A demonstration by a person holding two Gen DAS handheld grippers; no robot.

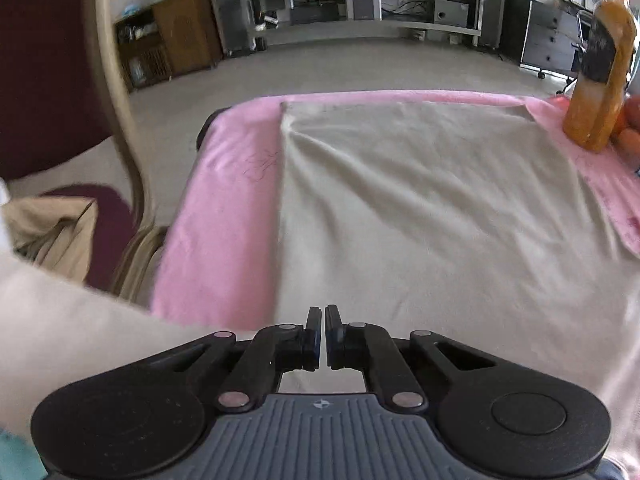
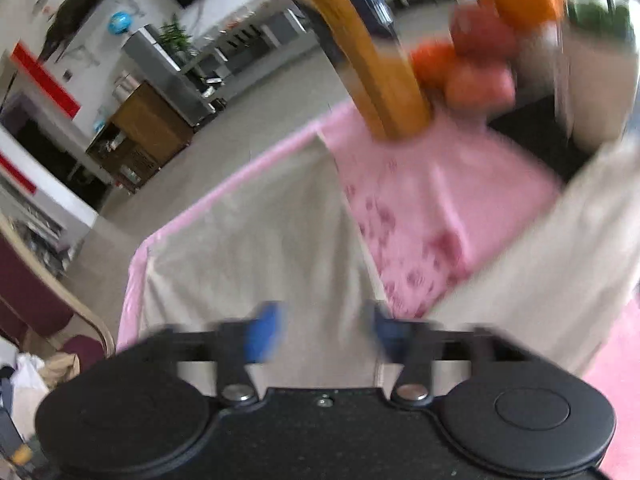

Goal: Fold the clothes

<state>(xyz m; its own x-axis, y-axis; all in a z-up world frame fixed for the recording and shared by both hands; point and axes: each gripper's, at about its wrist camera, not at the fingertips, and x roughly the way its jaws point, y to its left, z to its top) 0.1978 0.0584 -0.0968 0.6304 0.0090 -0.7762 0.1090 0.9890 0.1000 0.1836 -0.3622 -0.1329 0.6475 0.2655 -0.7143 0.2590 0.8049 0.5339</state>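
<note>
Left gripper (image 1: 323,334) pinched together, right gripper (image 2: 326,332) spread, above cream garment (image 1: 420,200)

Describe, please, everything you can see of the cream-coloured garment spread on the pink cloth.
The cream-coloured garment looks like soft, plain knit fabric, with no print visible. It lies spread mostly flat on the pink floral tablecloth, with diagonal creases running from its far left corner. Its far edge lies straight near the table's far edge. In the right wrist view a part of it, possibly a sleeve, extends rightward over the pink cloth. The tall orange juice bottle stands beside its far right corner, apparently not touching it.
</note>
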